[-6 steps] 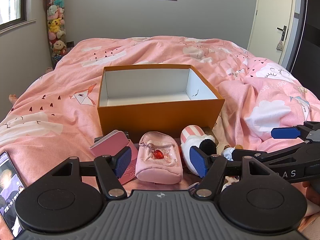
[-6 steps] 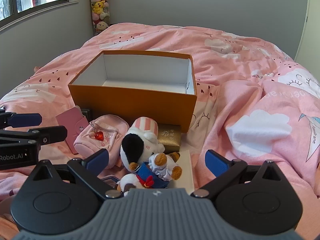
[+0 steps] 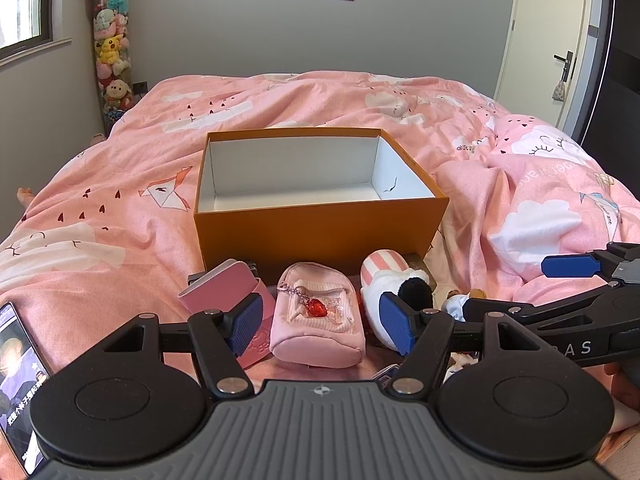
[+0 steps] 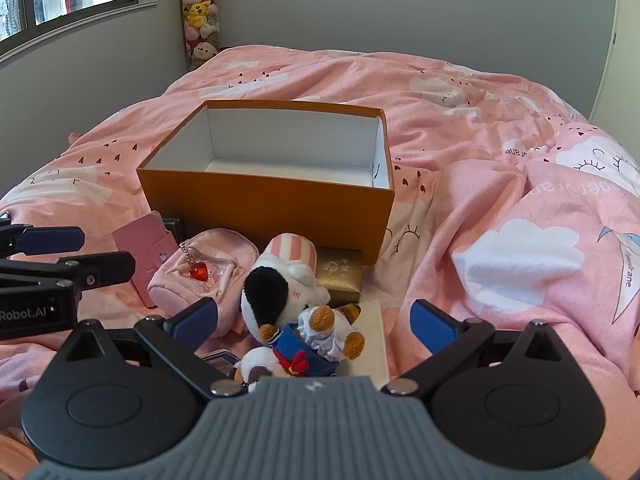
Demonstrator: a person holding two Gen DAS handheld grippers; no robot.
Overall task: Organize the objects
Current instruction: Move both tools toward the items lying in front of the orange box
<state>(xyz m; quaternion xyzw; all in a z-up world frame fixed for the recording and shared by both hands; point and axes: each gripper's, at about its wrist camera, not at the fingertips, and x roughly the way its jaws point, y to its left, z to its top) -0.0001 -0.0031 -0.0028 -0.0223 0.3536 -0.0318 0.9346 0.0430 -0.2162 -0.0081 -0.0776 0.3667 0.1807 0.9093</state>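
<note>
Pink fabric is what my left claw frames: the small soft pink zip pouch with a red heart charm lies on the bed just in front of the empty orange cardboard box with a white inside. My left claw is spread wide and holds nothing. To do this well, I judge I should lower it squarely over the pouch's padded middle, clear of the pink card wallet beside it, and squeeze gently, since the pouch will give. My right claw also stands open and empty above the black-and-white plush toy with a striped pink hat and the gold gift box.
</note>
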